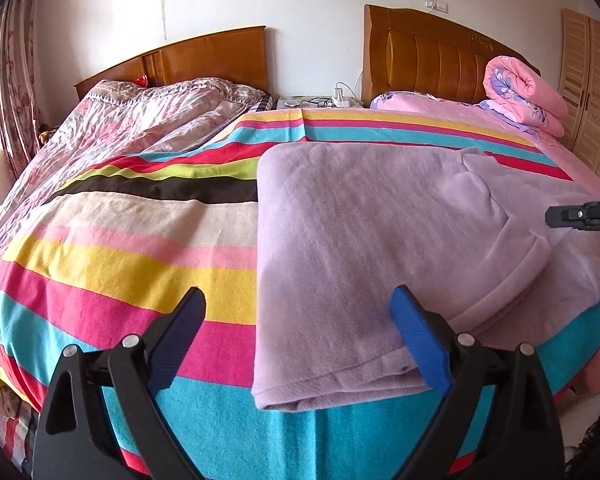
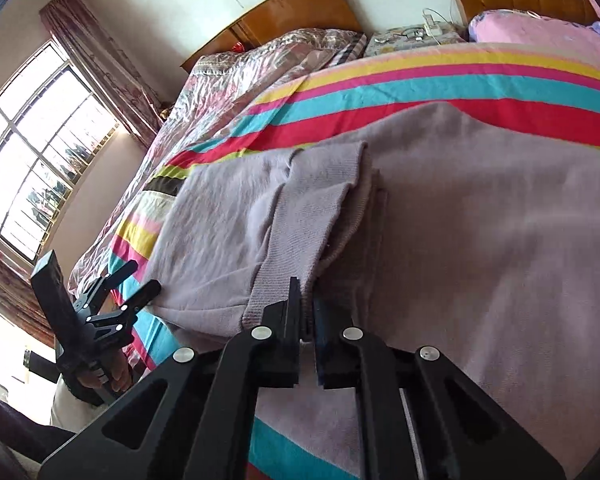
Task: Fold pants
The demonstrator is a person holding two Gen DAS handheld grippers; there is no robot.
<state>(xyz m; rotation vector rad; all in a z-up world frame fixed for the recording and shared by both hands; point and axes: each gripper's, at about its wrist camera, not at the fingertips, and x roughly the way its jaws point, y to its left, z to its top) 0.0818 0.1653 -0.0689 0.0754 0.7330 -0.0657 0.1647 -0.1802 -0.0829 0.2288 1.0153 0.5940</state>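
Note:
Lilac fleece pants (image 1: pixel 372 240) lie partly folded on a striped blanket (image 1: pixel 112 264) on the bed. My left gripper (image 1: pixel 298 308) is open and empty, hovering over the pants' near left edge. It also shows in the right wrist view (image 2: pixel 134 280), open, at the bed's edge. My right gripper (image 2: pixel 306 292) is shut on a ribbed cuff of the pants (image 2: pixel 312 216), holding that fold lifted above the layer below. In the left wrist view the right gripper (image 1: pixel 556 216) shows only as a black tip at the right edge.
A floral quilt (image 1: pixel 112 128) lies on the left bed. A rolled pink duvet (image 1: pixel 528 92) sits by the right headboard. A nightstand with a power strip (image 1: pixel 340 101) stands between the beds. A wardrobe (image 1: pixel 588 80) is at far right, a window (image 2: pixel 32 152) at left.

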